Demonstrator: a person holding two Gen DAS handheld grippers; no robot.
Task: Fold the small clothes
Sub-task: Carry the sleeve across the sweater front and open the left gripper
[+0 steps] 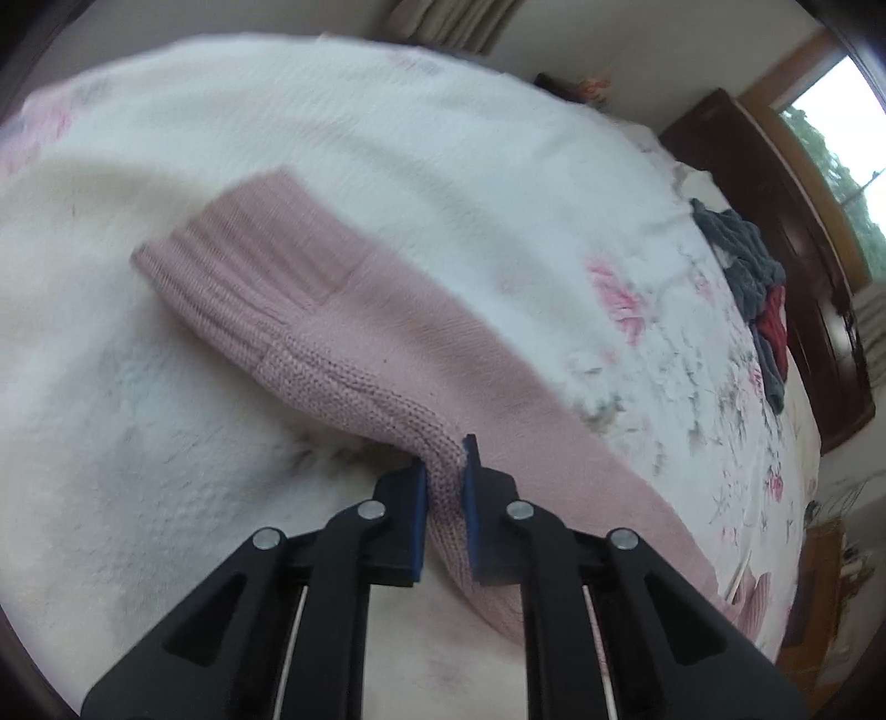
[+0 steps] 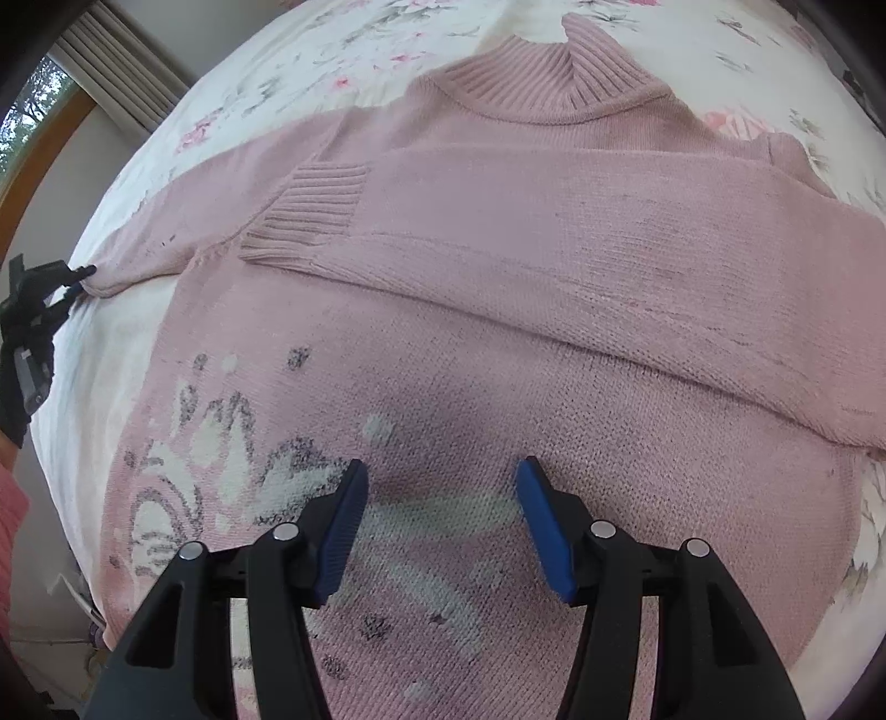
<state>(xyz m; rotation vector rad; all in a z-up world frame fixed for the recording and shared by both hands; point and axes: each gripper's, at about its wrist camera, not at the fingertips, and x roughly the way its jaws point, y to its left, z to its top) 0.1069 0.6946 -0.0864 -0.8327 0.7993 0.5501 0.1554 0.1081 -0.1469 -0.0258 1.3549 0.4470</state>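
The pink knit sweater (image 2: 498, 310) lies flat on the floral bedspread (image 2: 288, 50), one sleeve folded across its chest. The left gripper (image 1: 446, 487) is clamped on the other sleeve (image 1: 343, 310); the right gripper (image 2: 440, 487) hovers over the sweater's patterned front, jaws spread

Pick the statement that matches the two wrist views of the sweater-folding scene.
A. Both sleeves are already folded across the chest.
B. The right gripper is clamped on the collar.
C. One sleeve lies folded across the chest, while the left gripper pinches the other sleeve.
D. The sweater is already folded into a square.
C: one sleeve lies across the pink sweater, the left gripper is shut on the other sleeve, and the right gripper hovers open.
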